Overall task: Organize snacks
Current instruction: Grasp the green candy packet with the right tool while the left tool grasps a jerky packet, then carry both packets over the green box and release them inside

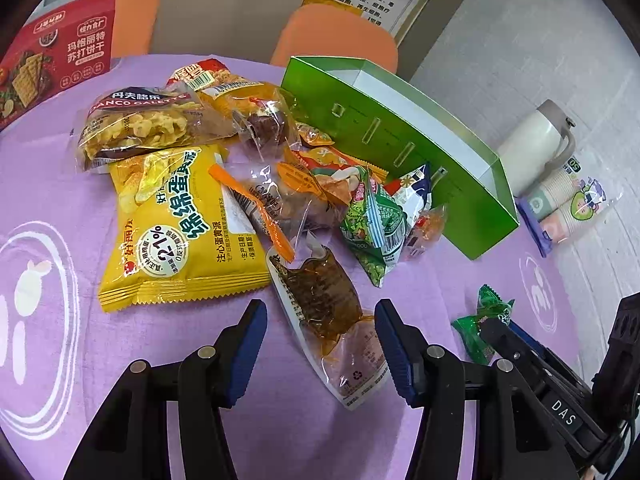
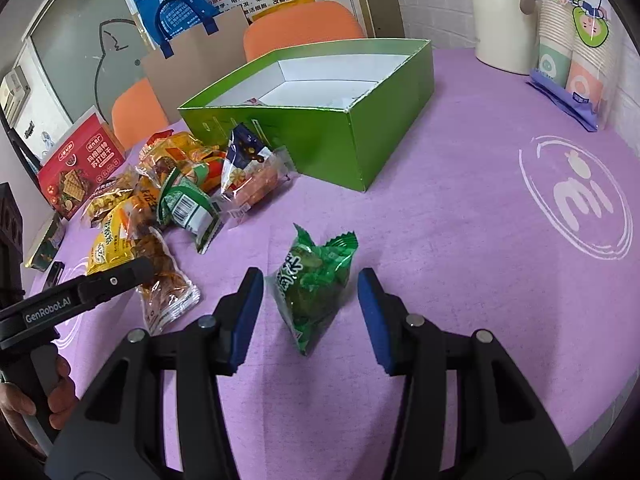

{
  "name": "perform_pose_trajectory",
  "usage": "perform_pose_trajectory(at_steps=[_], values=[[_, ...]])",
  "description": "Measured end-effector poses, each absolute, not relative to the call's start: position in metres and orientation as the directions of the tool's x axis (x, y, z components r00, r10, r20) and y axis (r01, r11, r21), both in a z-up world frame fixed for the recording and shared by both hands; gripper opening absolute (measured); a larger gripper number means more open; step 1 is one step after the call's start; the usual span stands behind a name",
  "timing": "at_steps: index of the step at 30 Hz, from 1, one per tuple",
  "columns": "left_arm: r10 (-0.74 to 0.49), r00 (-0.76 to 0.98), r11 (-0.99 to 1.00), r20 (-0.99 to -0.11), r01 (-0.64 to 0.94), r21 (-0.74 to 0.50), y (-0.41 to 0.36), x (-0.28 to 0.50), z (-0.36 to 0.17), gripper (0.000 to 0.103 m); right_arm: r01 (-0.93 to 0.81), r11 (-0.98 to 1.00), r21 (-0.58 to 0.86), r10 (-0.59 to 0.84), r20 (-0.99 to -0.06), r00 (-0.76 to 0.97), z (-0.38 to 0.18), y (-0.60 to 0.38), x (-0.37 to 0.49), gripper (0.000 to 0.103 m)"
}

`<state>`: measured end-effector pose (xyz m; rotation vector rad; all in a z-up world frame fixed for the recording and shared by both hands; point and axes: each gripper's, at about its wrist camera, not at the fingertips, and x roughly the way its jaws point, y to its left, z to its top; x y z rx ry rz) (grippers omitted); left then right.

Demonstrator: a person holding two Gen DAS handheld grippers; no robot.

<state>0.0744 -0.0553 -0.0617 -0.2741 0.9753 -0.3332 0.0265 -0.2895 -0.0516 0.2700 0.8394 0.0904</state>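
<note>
The small green crinkled foil snack packet [image 2: 314, 284] lies alone on the purple cloth-covered surface [image 2: 460, 240], between the spread blue-padded fingers of my right tool [image 2: 311, 316], neither pad touching it yet. It looks puffy and light, with serrated ends; I judge it will dent easily and could slip if pinched at a corner. The step in hand seems to be picking this packet for the open green cardboard box [image 2: 384, 136], which stands just beyond with white inner walls and looks almost empty. The next move calls for closing on the packet's middle, then lifting over the box's near wall.

My left tool [image 1: 320, 344] is also open, its fingers either side of the clear plastic pouch of brown dried snack [image 1: 328, 312], which lies flat and glossy on the surface; I cannot tell whether a pad touches it. Past it sits the heap: a large yellow pillow bag of egg-yolk pies [image 1: 180, 232], a green-and-white crimped packet [image 1: 374, 220] and clear crackly wrappers, piled near the box's front wall. A red cardboard cracker box [image 1: 52, 64] stands at the far left edge.
</note>
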Motion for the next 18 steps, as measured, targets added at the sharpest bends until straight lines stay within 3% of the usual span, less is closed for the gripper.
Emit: perform_pose_trajectory(at_steps=[7,8,9,11,18], values=[[-0.379,0.524,0.922,-0.763,0.150,-0.356,-0.057,0.079,-0.063,0.057,0.014,0.961,0.275,0.195,-0.717,0.669,-0.050,-0.287,0.025,0.051],[-0.374,0.526,0.925,-0.764,0.154,-0.347,-0.058,0.079,-0.063,0.052,0.014,0.962,0.274,0.195,-0.719,0.667,-0.050,-0.287,0.024,0.050],[-0.374,0.525,0.926,-0.765,0.160,-0.343,-0.059,0.080,-0.063,0.045,0.012,0.963,0.269,0.193,-0.722,0.665,-0.051,-0.287,0.024,0.049],[-0.386,0.524,0.921,-0.760,0.179,-0.345,-0.062,0.079,-0.064,0.039,0.001,0.968,0.252,0.189,-0.729,0.658,-0.054,-0.285,0.024,0.032],[-0.399,0.518,0.917,-0.757,0.234,-0.323,-0.068,0.068,-0.058,0.036,-0.033,0.963,0.267,0.219,-0.703,0.676,-0.049,-0.282,0.020,0.028]])
